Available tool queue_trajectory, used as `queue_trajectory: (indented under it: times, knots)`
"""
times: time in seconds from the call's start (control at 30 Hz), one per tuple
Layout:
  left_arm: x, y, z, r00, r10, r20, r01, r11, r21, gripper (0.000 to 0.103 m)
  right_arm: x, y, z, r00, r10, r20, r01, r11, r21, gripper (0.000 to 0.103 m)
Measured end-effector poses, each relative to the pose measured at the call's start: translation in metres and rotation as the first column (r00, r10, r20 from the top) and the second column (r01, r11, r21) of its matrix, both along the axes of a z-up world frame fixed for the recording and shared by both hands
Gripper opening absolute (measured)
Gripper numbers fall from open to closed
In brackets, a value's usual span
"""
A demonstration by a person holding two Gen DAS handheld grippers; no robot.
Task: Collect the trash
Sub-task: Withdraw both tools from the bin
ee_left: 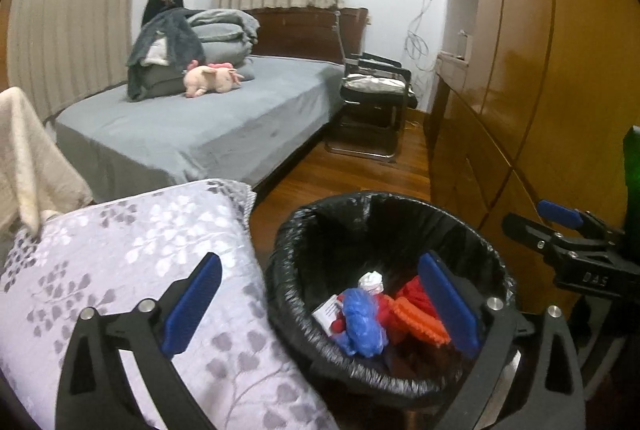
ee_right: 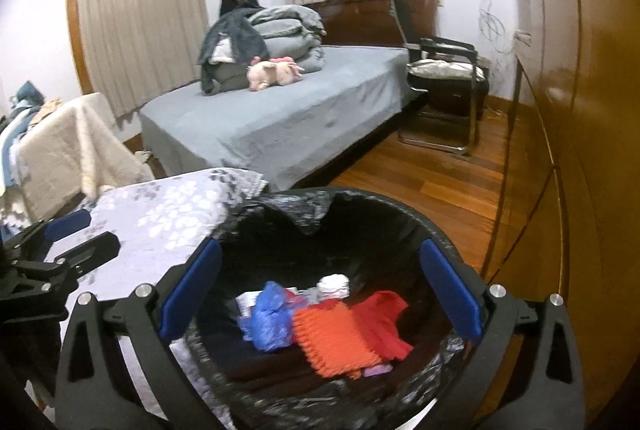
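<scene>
Round bin with black plastic liner (ee_right: 452, 242) stands on wood floor beside floral lilac quilt (ee_left: 132, 242); inside lie orange knitted cloth (ee_right: 336, 338), blue crumpled bag (ee_right: 268, 322), white paper wad (ee_right: 334, 284). Left gripper (ee_left: 320, 306) and right gripper (ee_right: 320, 294) hover above, jaws wide apart, empty.

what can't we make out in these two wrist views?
- Trash bin bottom: both views, buried under the orange cloth, red cloth and blue bag.
- White paper: left wrist view, print too small to read.
- Bin's near rim: right wrist view, blurred and cut off by the lower edge.
- Right gripper: left wrist view, cut off at the right edge.
</scene>
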State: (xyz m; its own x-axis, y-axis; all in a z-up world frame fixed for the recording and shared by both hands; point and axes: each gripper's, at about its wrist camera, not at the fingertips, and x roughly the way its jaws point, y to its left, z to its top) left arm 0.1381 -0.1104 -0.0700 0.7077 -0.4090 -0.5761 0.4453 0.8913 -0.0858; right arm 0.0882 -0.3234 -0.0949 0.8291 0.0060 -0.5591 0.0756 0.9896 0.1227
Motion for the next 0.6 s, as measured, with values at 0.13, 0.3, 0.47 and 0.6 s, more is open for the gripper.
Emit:
queue_trajectory:
  times: [0.13, 0.3, 0.47, 0.6]
  knots:
    - [-0.018, 0.018, 0.009, 0.999, 0.033, 0.006, -0.033, 0.999, -0.002, 0.097, -0.014, 0.019, 0.014, 0.999, 0.04, 0.017, -0.04, 0.999, -0.008, 0.098]
    - [-0.041, 0.036, 0.016, 0.997, 0.072, 0.009, -0.072, 0.997, 0.005, 0.097, -0.029, 0.038, 0.027, 0.997, 0.076, 0.026, -0.075, 0.997, -0.006, 0.098]
    - [-0.06, 0.044, 0.027, 0.996, 0.09, 0.03, -0.09, 0.996, -0.005, 0.097, -0.042, 0.052, 0.036, 0.995, 0.096, 0.023, -0.096, 0.995, -0.009, 0.098]
    - [-0.07, 0.05, 0.036, 0.993, 0.108, 0.044, -0.107, 0.994, -0.016, 0.097, -0.051, 0.057, 0.043, 0.994, 0.102, 0.028, -0.102, 0.995, -0.007, 0.098]
